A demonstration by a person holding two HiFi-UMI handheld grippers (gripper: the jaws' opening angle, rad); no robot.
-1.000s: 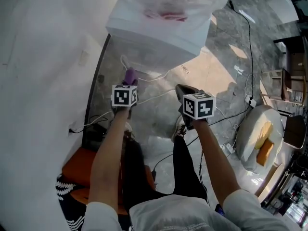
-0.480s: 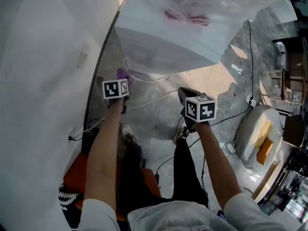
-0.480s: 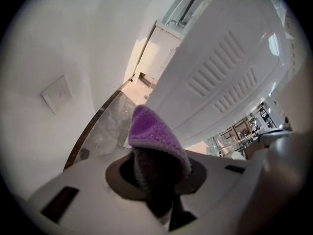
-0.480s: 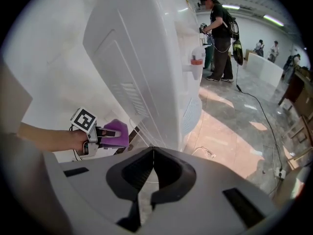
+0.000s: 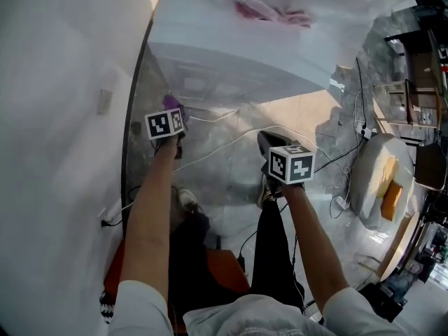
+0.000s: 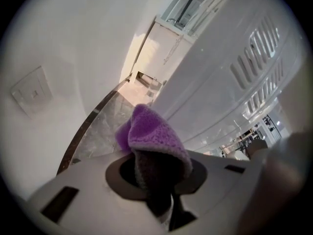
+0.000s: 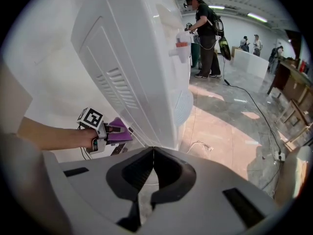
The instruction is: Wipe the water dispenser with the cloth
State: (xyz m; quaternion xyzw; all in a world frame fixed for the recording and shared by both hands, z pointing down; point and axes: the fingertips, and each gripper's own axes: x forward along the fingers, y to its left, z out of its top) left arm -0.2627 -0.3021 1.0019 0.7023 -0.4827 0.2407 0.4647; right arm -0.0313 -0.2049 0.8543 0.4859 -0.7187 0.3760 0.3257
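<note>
The white water dispenser [image 5: 231, 54] fills the top of the head view, and its vented side panel [image 7: 122, 82] towers in the right gripper view. My left gripper [image 5: 170, 110] is shut on a purple cloth [image 6: 154, 136], whose folded tip pokes out past the jaws close to the dispenser's side [image 6: 234, 77]. From the right gripper view the cloth [image 7: 118, 131] sits low against the dispenser's rear corner. My right gripper [image 7: 152, 153] is shut and holds nothing, a little right of the left one [image 5: 269, 142].
A white wall [image 5: 63, 117] with a socket plate [image 6: 32, 92] runs close on the left. White cables [image 5: 224, 142] trail over the marble floor. A white chair [image 5: 381, 180] with an orange cushion stands at the right. People [image 7: 203, 28] stand far off.
The left gripper with the cloth has moved up and left, nearer the dispenser's lower side. The head has tilted, so the dispenser looms larger. The right gripper has barely moved.
</note>
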